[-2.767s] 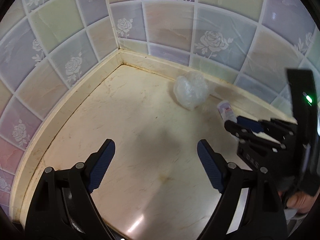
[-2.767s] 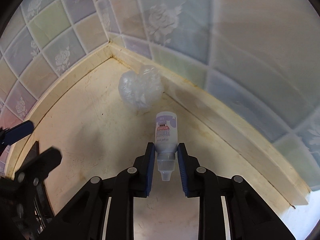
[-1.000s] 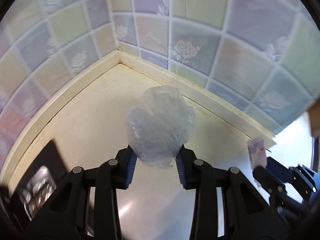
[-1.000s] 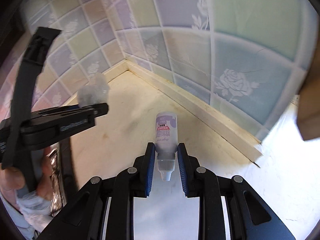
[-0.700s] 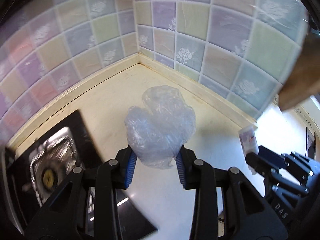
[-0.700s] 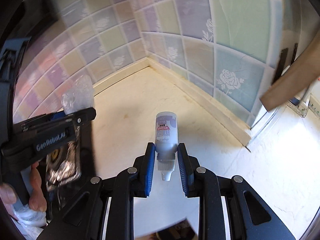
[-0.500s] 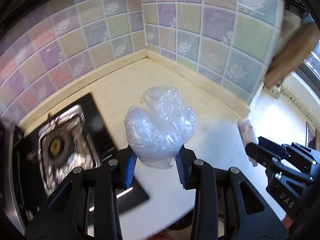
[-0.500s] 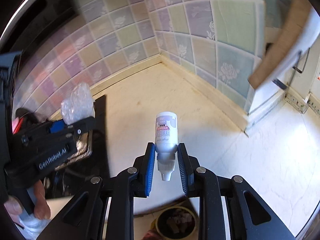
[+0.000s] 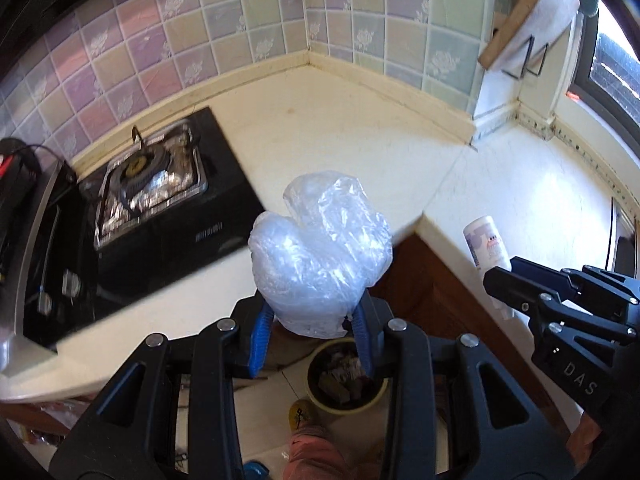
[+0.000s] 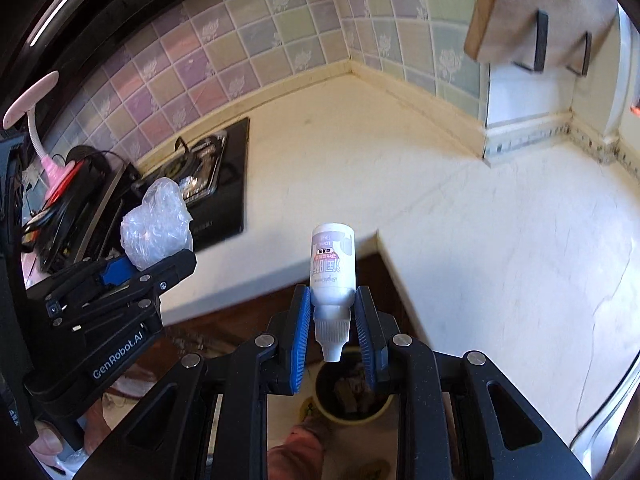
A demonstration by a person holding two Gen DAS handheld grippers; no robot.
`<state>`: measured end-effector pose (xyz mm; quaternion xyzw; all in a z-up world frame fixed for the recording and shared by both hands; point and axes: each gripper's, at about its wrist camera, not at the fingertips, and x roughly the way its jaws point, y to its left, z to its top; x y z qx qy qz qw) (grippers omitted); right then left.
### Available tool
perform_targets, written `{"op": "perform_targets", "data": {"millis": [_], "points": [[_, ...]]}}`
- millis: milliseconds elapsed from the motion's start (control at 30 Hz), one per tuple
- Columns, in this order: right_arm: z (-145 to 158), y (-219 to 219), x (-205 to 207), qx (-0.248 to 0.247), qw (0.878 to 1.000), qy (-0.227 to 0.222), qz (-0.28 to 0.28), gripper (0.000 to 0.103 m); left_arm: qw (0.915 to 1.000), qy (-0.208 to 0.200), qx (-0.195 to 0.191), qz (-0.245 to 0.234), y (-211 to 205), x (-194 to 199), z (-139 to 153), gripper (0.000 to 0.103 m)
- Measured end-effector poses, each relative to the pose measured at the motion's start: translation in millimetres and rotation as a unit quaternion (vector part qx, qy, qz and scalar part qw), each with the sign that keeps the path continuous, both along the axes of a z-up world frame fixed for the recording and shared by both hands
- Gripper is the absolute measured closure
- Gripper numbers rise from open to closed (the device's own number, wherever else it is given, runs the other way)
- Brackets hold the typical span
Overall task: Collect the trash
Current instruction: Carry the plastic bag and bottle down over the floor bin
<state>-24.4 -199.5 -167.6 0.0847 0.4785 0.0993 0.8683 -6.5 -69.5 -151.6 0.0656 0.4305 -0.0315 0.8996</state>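
Observation:
My left gripper is shut on a crumpled clear plastic bag, held in the air off the counter's front edge. The bag also shows in the right wrist view in the left gripper. My right gripper is shut on a small white bottle with a pink label, cap toward the camera. The bottle shows in the left wrist view too. A round yellow-green trash bin with trash inside stands on the floor below both grippers, also in the right wrist view.
A cream L-shaped counter runs along tiled walls. A black gas stove with foil sits at the left. A brown cabinet front is under the counter. A wooden board hangs at upper right. A pink foot is on the floor.
Both grippers have pulled back and up from the counter corner, each still holding its item. The stove, the counter edge and the trash bin on the floor have come into view.

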Motion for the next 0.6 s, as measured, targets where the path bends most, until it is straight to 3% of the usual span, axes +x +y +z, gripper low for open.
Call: {"op": "perform_targets", "data": {"millis": [300,600], "points": [[-79.1,19.0,-47.2,-0.007,0.998,0.049,0.026,0.081,0.999,0.042,0.0,0.012,10.5,-40.9,-71.1,0.071],[-196.2,25.5,-71.7,-0.024,0.993,0.112,0.017,0.081,0.993,0.115,-0.007,0.027,21.8,-49.9,-193.4,0.071]]}}
